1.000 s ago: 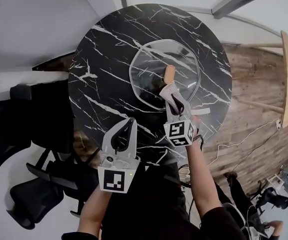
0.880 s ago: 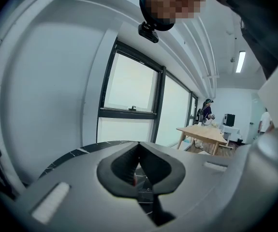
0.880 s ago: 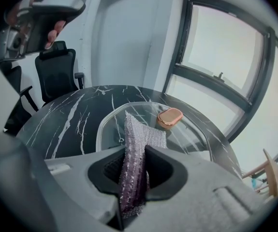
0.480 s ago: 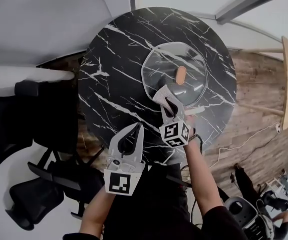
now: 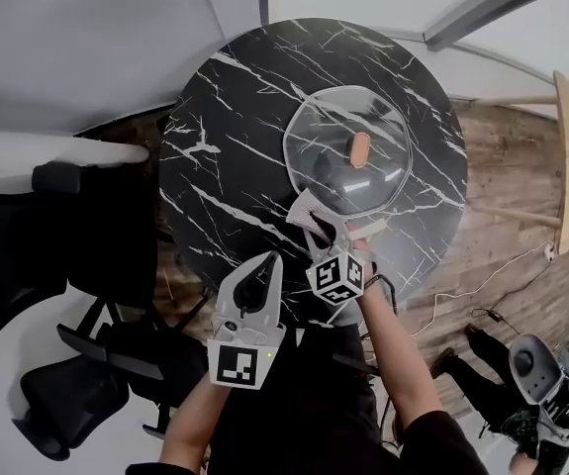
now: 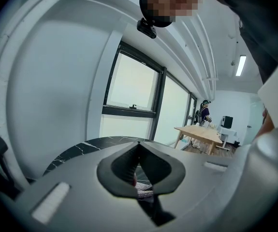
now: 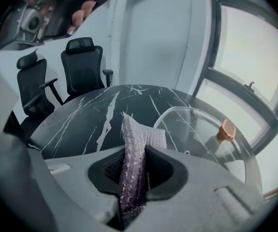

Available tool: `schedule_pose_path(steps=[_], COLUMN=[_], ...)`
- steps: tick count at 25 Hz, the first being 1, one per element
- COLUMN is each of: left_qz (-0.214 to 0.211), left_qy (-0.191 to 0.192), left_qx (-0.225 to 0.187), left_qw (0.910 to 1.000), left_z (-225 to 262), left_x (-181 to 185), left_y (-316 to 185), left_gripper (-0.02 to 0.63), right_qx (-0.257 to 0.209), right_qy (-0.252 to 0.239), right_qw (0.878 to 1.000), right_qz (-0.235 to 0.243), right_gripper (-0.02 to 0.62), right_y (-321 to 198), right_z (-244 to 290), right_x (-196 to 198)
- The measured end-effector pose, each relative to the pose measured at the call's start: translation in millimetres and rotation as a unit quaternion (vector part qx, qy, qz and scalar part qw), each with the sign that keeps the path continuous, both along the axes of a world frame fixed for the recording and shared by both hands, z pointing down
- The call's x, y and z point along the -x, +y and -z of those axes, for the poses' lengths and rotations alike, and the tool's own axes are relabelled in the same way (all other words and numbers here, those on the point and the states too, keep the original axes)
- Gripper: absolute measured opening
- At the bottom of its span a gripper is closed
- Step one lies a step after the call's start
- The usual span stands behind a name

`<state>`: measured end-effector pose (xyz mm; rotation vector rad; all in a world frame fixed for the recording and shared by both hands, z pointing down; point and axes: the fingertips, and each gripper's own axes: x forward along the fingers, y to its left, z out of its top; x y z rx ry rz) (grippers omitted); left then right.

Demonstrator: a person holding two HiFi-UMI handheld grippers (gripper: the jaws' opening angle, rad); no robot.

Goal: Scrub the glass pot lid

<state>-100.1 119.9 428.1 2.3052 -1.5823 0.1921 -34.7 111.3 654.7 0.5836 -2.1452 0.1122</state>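
1. Fingers [image 7: 164, 168] of the right gripper [image 5: 316, 218] pinch a silvery mesh cloth [image 7: 136, 134], whose frayed end stands up past the tips.
2. Lying flat on a round black marble table [image 5: 220, 166], the glass lid [image 5: 335, 127] has its orange knob [image 5: 359, 149] up at the centre.
3. The cloth [image 5: 302, 206] sits just beside the lid's near rim, on the person's side. Whether it touches the glass cannot be told.
4. The left gripper [image 5: 267, 263] is held farther from the lid than the right one, over the table's near edge. Its fingers are pressed together, with nothing between them.
5. Two black office chairs [image 7: 83, 62] stand well apart from the lid, beyond the table's far rim in the right gripper view.
6. A plank floor [image 5: 502, 216] runs to the lid's right, past the table's edge. A pale wooden desk [image 6: 201, 134] stands well beyond the lid, by the windows.
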Motion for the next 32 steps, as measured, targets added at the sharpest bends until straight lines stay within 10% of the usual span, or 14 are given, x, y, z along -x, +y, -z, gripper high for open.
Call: schedule_pose_path(steps=[6,14,17,21,29,32], left_qz=[0.001,0.016,0.018,0.038,0.082,0.097], left_qy=[-0.007,-0.018,-0.028,-0.021,0.010,0.012], left_qx=[-0.006,-0.001,0.001,-0.031,-0.071,-0.070], left_qw=[1.0000,0.9997,0.9995,0.9986,0.9941,0.9927], left_z=[1.0,6.0,7.8,35.0,93.1,95.5], left_x=[-11.2,-25.8,-31.9,-39.0,-69.3,-83.0], left_y=[1.8,4.5,4.2,2.2,-12.1,-19.5], left_gripper=[0.003,0.003,0.003,0.003,0.003,0.003], right_qx=[-0.055,0.013,0.097,0.084,0.092,0.064], right_qy=[0.038,0.008,-0.081,-0.171,-0.354,-0.366], right_qw=[0.994,0.993,0.990,0.982,0.912,0.906], right_qz=[0.084,0.113,0.064,-0.017,-0.184,-0.205], right_gripper=[0.074,0.074,0.072,0.071,0.071,0.071], right_y=[13.6,41.9,38.3,6.4,-26.5,-37.0], right_z=[-6.1,-13.6,3.8,63.0,177.8,194.0], right_x=[-3.4,0.0,2.4,-12.7,-71.8,-94.3])
